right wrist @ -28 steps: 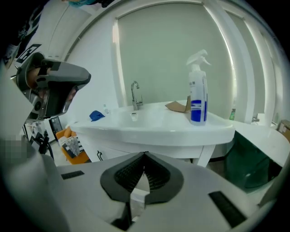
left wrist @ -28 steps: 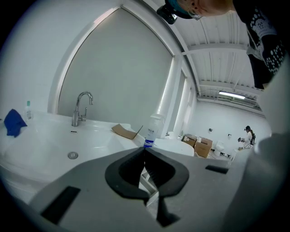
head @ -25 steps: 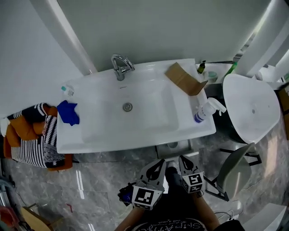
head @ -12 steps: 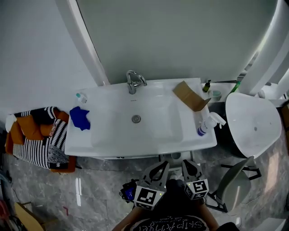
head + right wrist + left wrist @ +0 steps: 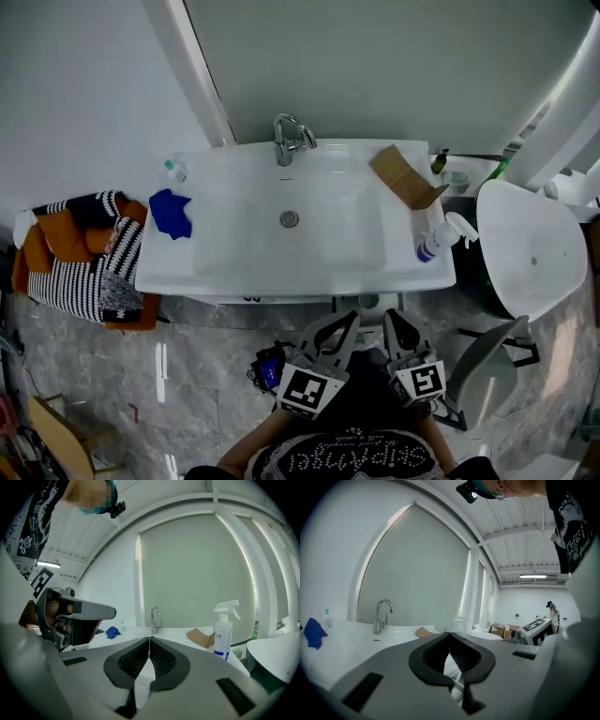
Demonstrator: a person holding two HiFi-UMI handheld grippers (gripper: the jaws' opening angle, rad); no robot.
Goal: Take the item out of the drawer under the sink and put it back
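Tongs first: left gripper [image 5: 450, 634] was clenched, jaw tips meeting, nothing between the pads. Right gripper [image 5: 149, 639] was the same: jaws closed tip to tip and empty. From the head view both were held side by side in front of the person's torso. They were just off the front edge of the sink [image 5: 234, 272], not touching it, and both pointed toward it. Each gripper view looked roughly level across the sink top to the pale wall panel behind.

Task item: couldn't be made out in any view. The drawer under the sink was hidden below the sink's front edge in the head view, so I couldn't tell whether it was open or shut. Neither gripper carried anything.

On the sink:
- faucet [image 5: 291, 141] upright at the middle of the back edge
- open cardboard box [image 5: 405, 178] at the back-right corner
- spray bottle [image 5: 441, 239] on the right edge near the front-right corner; it stood upright in the right gripper view
- blue cloth [image 5: 172, 211] crumpled near the left edge
- small clear bottle [image 5: 173, 170] at the back-left corner, just behind the cloth

Off the sink: a heap of striped and orange fabric [image 5: 80, 258] lay beside the left edge. A white rounded tabletop [image 5: 530, 248] stood past the right edge, with a chair [image 5: 487, 361] near it on the marble floor [image 5: 187, 375].
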